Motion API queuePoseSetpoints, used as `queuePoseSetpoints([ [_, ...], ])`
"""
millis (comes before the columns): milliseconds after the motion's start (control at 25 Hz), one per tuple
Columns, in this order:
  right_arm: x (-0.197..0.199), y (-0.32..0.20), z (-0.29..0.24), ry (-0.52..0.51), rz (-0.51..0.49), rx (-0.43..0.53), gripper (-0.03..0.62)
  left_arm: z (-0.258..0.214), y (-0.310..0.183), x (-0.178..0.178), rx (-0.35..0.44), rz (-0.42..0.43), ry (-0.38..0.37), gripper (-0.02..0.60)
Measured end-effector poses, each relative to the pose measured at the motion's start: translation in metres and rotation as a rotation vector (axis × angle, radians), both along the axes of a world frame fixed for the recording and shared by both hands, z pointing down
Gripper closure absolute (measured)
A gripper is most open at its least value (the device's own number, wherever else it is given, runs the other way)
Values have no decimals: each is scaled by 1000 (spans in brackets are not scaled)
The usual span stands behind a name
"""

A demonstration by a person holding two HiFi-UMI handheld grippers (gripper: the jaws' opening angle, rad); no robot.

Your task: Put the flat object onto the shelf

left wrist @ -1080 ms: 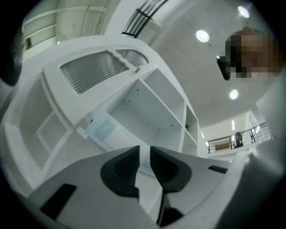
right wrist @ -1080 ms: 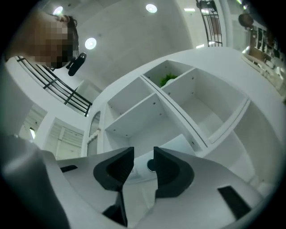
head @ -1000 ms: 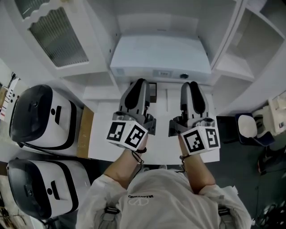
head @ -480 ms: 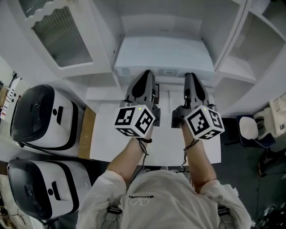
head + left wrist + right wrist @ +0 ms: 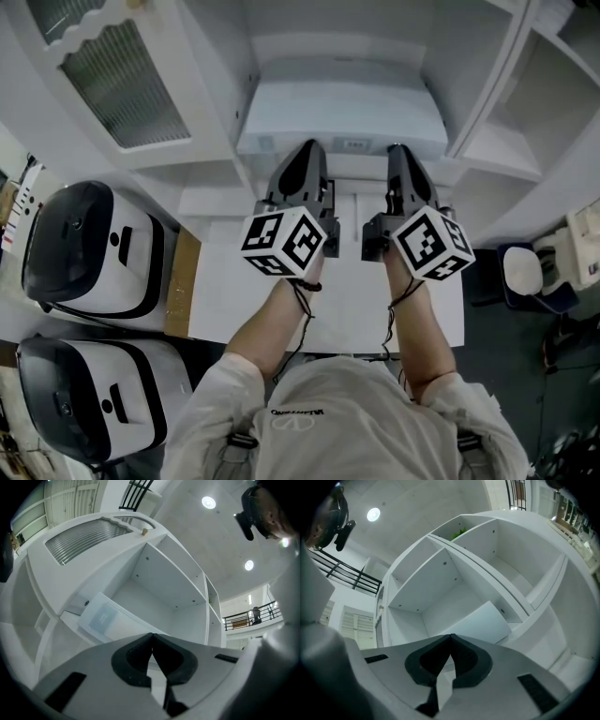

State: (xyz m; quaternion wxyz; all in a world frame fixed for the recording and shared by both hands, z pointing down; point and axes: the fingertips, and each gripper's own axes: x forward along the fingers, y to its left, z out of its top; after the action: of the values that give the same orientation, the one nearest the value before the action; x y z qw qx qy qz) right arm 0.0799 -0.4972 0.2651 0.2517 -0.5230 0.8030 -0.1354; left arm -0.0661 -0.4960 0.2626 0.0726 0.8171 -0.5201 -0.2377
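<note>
Your left gripper and right gripper both have their jaws pressed together with nothing between them. Each gripper view shows the black pads meeting at the tip. The pale bluish-white flat rectangular slab lies in the middle compartment of the white shelf unit. Its near edge sits by the shelf lip, just beyond both tips. I can't tell whether the tips actually touch that edge.

This reads as you using the closed jaws as blunt pushers. One sits left of the slab's centre and one right, likely so it slides in square and doesn't twist. Both grippers point toward the far side, side by side above the white tabletop, tilted slightly up to match the shelf height.

My judgement is the task is nearly done and only a seating push is left. An uneven push could skew the slab toward a compartment wall.
</note>
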Motion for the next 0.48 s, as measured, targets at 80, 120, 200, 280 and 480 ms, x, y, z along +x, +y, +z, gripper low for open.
queuePoseSetpoints([
  [80, -1, -4, 1, -4, -7, -5, 582, 0, -4, -1, -2, -3, 4, 577],
  [120, -1, -6, 1, -6, -10, -7, 582, 0, -6, -1, -4, -2, 6, 577],
  [200, 0, -10, -1, -3, -12, -7, 582, 0, -10, -1, -7, 0, 12, 577],
  [280, 1, -12, -2, 4, -8, -8, 582, -1, -12, 0, -8, -1, 14, 577],
  [480, 9, -9, 7, -17, 2, -23, 582, 0, -15, -1, 2, -4, 22, 577],
])
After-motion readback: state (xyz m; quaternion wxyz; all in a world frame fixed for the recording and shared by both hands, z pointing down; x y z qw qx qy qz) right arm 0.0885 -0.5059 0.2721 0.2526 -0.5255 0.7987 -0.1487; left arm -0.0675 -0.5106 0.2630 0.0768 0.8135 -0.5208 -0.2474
